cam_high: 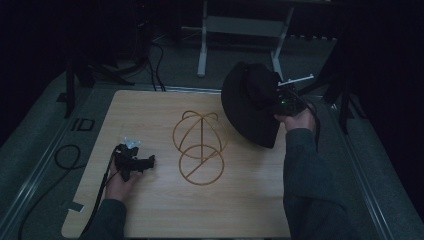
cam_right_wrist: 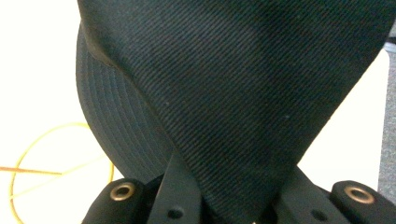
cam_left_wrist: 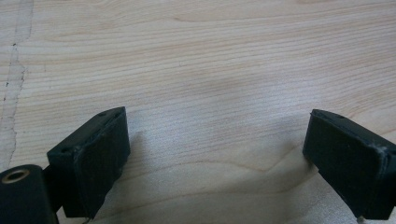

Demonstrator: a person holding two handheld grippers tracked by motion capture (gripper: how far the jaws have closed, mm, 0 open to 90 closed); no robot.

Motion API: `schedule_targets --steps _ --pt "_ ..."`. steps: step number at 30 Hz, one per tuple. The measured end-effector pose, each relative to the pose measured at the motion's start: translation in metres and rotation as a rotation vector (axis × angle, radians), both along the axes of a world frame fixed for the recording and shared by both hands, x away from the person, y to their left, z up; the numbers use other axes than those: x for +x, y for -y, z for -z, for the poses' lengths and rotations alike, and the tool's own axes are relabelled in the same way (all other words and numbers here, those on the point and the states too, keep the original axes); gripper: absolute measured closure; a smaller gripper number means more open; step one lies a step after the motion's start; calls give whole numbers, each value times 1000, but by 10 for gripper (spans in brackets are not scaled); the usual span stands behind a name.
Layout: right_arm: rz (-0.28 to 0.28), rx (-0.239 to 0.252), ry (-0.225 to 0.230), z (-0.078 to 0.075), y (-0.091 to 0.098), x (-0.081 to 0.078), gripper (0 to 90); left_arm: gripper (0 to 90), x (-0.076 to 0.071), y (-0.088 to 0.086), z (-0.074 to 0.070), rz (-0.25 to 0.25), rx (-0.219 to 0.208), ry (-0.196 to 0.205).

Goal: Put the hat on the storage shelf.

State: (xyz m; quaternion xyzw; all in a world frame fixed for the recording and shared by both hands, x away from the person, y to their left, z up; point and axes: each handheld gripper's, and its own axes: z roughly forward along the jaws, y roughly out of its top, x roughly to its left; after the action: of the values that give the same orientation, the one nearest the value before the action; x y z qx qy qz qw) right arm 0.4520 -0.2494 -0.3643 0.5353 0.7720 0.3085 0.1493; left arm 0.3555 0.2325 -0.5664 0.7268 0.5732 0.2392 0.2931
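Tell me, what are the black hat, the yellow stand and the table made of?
The hat looks like woven cloth: fine slanted ribs, stitched rows on the brim, matte. The stand seems thin bent wire, gold-coloured, probably metal. The table looks like pale wood, or a wood-look sheet: grain lines run across it.

Black twill hat (cam_high: pixel 250 102), golden wire stand (cam_high: pixel 200 145), pale wood-grain table (cam_high: pixel 240 210).

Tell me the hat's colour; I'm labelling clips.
Black, plain with a fine ribbed weave. The hat, pinched by the right gripper, shows best in the right gripper view.
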Motion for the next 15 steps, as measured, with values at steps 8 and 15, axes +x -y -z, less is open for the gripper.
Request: schedule_targets --steps 8,15 --pt "-19 3 26 -14 0 -6 869 75 0 0 0 -2 -3 2" --pt "-33 20 39 -21 1 -10 869 75 0 0 0 -2 -3 2"
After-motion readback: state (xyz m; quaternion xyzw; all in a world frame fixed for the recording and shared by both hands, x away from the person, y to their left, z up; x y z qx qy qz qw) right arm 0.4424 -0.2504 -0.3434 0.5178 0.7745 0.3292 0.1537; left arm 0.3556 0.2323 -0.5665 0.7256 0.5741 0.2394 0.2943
